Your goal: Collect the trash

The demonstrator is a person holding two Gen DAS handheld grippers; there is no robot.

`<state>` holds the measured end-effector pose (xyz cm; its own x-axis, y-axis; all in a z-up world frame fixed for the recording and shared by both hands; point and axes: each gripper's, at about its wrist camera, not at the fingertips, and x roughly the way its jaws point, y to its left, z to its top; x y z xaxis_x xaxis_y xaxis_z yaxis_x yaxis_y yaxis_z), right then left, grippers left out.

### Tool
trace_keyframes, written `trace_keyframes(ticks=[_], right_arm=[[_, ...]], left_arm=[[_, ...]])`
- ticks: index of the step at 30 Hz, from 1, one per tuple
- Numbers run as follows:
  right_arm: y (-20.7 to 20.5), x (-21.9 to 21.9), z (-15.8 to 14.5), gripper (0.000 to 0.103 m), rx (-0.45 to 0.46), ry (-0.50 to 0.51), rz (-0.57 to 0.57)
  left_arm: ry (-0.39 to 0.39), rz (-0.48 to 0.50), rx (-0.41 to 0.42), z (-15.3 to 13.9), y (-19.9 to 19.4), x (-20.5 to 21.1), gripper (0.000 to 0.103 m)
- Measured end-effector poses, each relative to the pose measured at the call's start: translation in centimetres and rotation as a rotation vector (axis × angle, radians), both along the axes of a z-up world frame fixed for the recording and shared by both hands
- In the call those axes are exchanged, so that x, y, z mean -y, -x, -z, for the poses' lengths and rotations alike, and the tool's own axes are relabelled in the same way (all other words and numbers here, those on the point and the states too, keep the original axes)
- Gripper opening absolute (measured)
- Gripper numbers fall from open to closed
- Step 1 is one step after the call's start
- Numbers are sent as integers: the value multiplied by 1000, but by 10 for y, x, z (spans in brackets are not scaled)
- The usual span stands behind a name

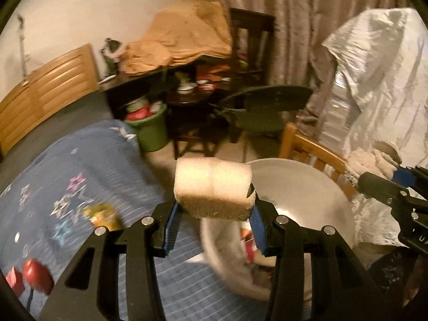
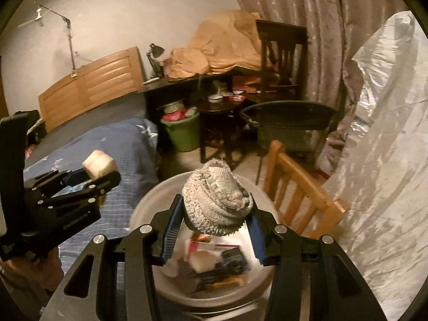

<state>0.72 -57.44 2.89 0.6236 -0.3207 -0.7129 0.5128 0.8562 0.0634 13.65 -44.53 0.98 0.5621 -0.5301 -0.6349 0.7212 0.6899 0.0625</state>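
My left gripper (image 1: 214, 206) is shut on a pale foam sponge block (image 1: 212, 184), held in the air at the edge of the bed, beside the rim of a white round bin (image 1: 307, 168). My right gripper (image 2: 216, 210) is shut on a crumpled grey knitted cloth (image 2: 218, 198), right above the same bin (image 2: 149, 200), which holds boxes and wrappers (image 2: 214, 259). In the right wrist view the left gripper (image 2: 97, 174) with its sponge (image 2: 99, 162) hangs to the left of the bin. In the left wrist view the right gripper (image 1: 385, 178) shows at the far right.
A blue star-patterned bedspread (image 1: 80, 176) lies left, with a red round object (image 1: 37, 275) and a yellowish wrapper (image 1: 103, 214) on it. A wooden chair (image 2: 299, 190) stands behind the bin, a silvery plastic sheet (image 2: 382, 147) at right. A full green bucket (image 2: 183, 131) and a cluttered dark desk (image 2: 187, 80) stand beyond.
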Motion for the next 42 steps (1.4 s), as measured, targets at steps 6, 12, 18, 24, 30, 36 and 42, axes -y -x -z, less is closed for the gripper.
trace_keyframes(ticks=[6, 12, 18, 24, 30, 36, 42], right_arm=[[-14, 24, 10, 47, -25, -9, -4], [-19, 19, 28, 47, -46, -32, -15], [-22, 20, 37, 47, -57, -41, -20], [-27, 20, 39, 47, -61, -38, -25], [-34, 17, 45, 81, -71, -9, -18], [-27, 18, 47, 81, -62, -11, 5], [-7, 11, 44, 83, -45, 18, 57]], left_arm=[[-27, 60, -53, 14, -11, 34, 44], [-60, 83, -79, 33, -13, 48, 44], [-74, 88, -91, 40, -14, 50, 45], [-78, 85, -97, 44, -16, 48, 46], [-58, 42, -90, 47, -24, 39, 76], [-47, 57, -93, 47, -21, 32, 76], [-18, 91, -79, 44, -4, 25, 76]])
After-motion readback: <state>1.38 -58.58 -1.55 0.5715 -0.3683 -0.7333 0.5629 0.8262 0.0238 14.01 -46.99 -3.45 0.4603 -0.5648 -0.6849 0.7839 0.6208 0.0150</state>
